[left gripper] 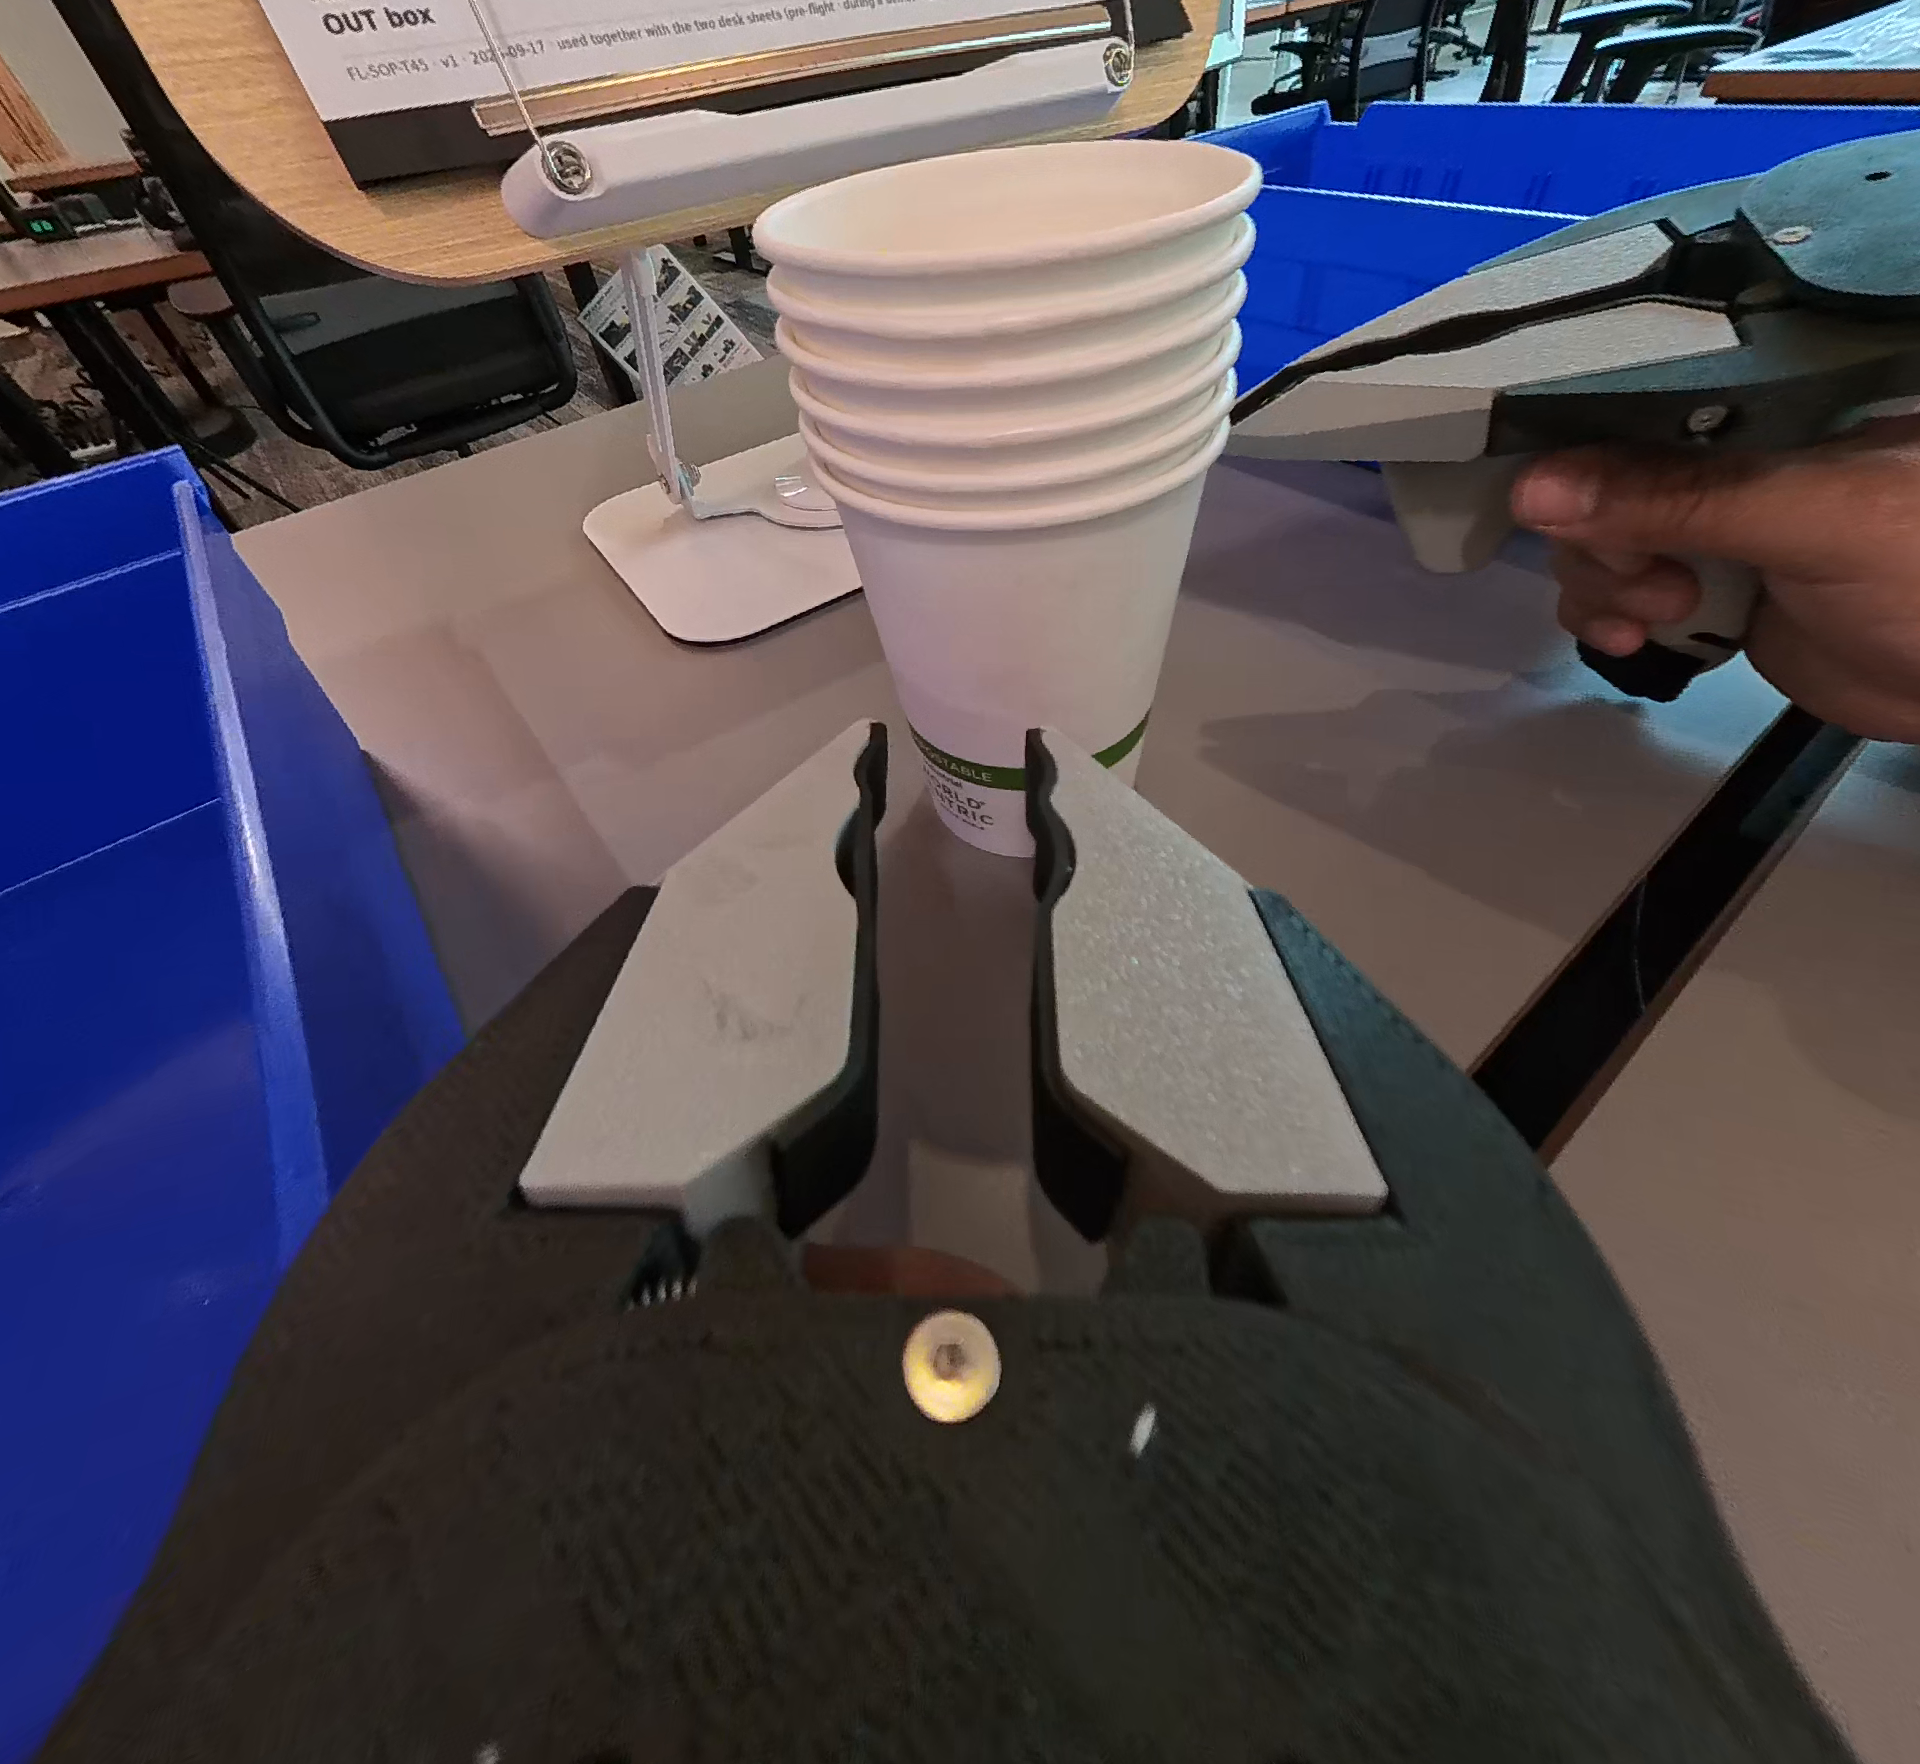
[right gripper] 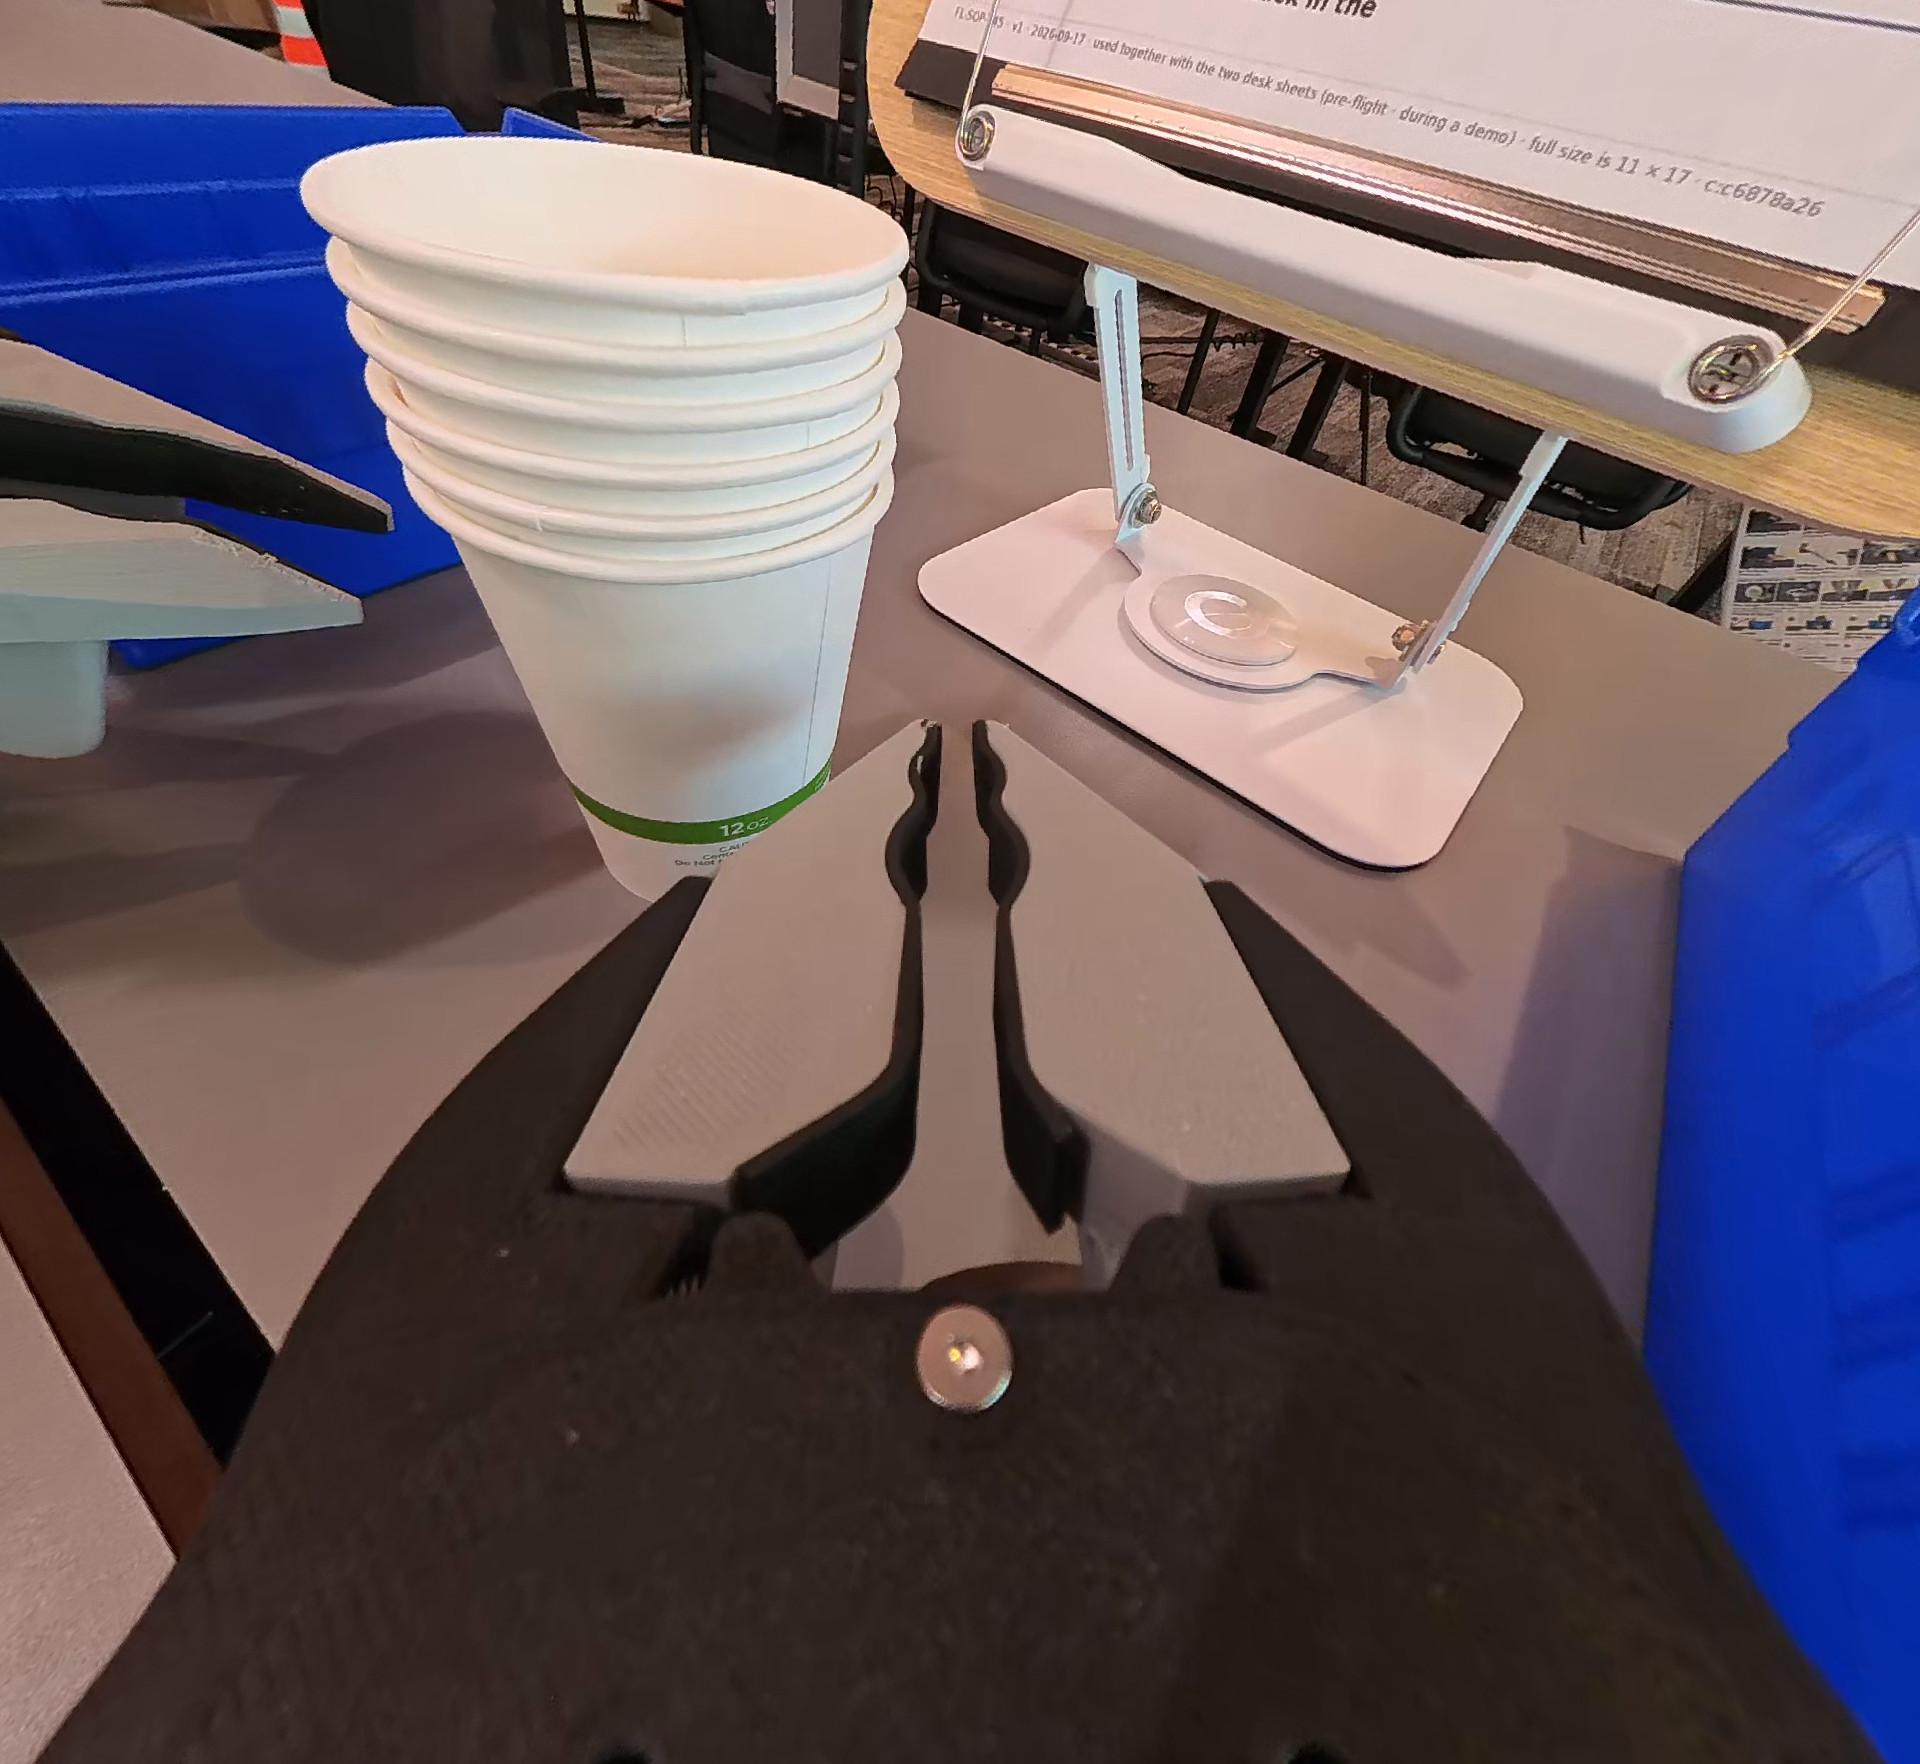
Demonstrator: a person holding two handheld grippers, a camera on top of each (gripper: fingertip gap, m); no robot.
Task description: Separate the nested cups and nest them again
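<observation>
A nested stack of several white paper cups (left gripper: 1018,488) stands upright on the grey table (left gripper: 1351,675); the bottom cup has a green band. My left gripper (left gripper: 956,753) is open and empty, low at the table, its tips just in front of the bottom cup's base. My right gripper (left gripper: 1242,415) is to the right of the stack, with its tips beside the lower rims. In the right wrist view, the right gripper (right gripper: 956,729) is shut and empty, with the stack (right gripper: 644,467) to its upper left. The left gripper (right gripper: 364,561) shows at the left edge.
A blue bin (left gripper: 125,883) stands at the left and another (left gripper: 1455,187) behind the stack at the right; a blue bin (right gripper: 1808,1091) is also close on the right gripper's right. A sheet stand with a white base (right gripper: 1247,675) stands behind the cups. The table's edge (left gripper: 1662,935) runs at the right. Across from one pair of fingers to the other is roughly 12 cm. It is some 6 cm from my right tips to the stack (right gripper: 644,467).
</observation>
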